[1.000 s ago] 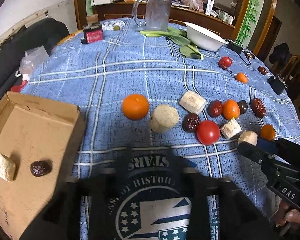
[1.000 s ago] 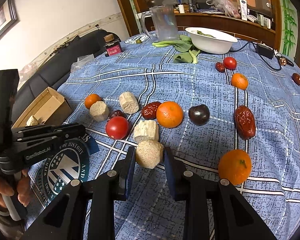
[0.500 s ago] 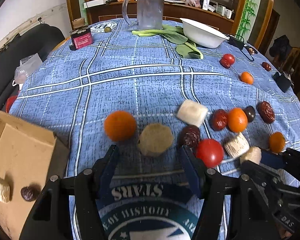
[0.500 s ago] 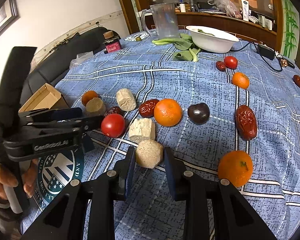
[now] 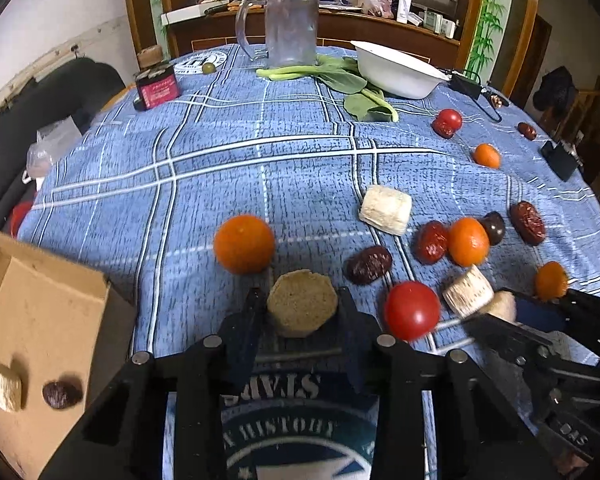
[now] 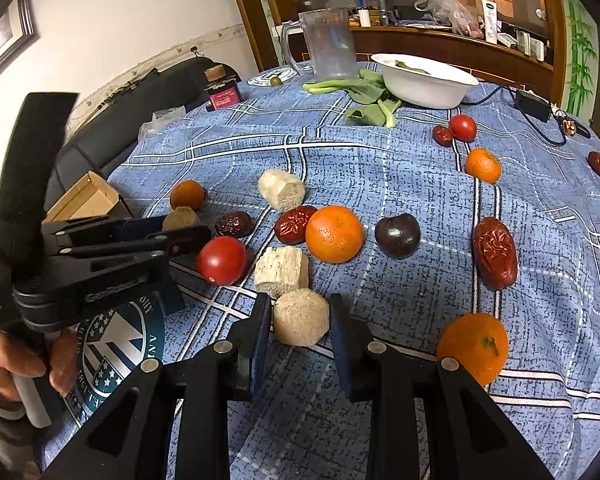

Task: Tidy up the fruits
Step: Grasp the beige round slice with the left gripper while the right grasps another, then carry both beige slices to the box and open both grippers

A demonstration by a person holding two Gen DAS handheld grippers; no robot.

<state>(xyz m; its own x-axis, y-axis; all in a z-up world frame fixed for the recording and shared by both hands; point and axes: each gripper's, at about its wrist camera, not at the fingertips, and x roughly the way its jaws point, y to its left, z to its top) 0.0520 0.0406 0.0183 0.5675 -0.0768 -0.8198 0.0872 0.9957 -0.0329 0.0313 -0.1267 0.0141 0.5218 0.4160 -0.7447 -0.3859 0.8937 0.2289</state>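
Fruits lie scattered on a blue checked tablecloth [image 5: 260, 160]. My left gripper [image 5: 301, 297] has a beige chunk [image 5: 302, 308] between its fingers; the jaws are closing and the pads touch its sides. An orange [image 5: 244, 244], a dark date [image 5: 369, 264] and a red tomato [image 5: 412, 310] lie close around it. My right gripper [image 6: 300, 304] is shut on another beige chunk [image 6: 300, 322] that rests on the cloth. A cardboard box [image 5: 40, 320] at the left holds a pale chunk [image 5: 4, 386] and a dark date [image 5: 62, 394].
An orange [image 6: 334, 234], a dark plum [image 6: 397, 235], a red date [image 6: 495, 252] and a second orange [image 6: 474, 346] lie near the right gripper. At the far side stand a white bowl [image 5: 396, 76], a clear pitcher [image 5: 288, 28], greens [image 5: 340, 80] and a red jar [image 5: 156, 88].
The left gripper moved forward to the beige chunk and its jaws closed in on it. The right gripper stayed shut on its chunk in the same place.
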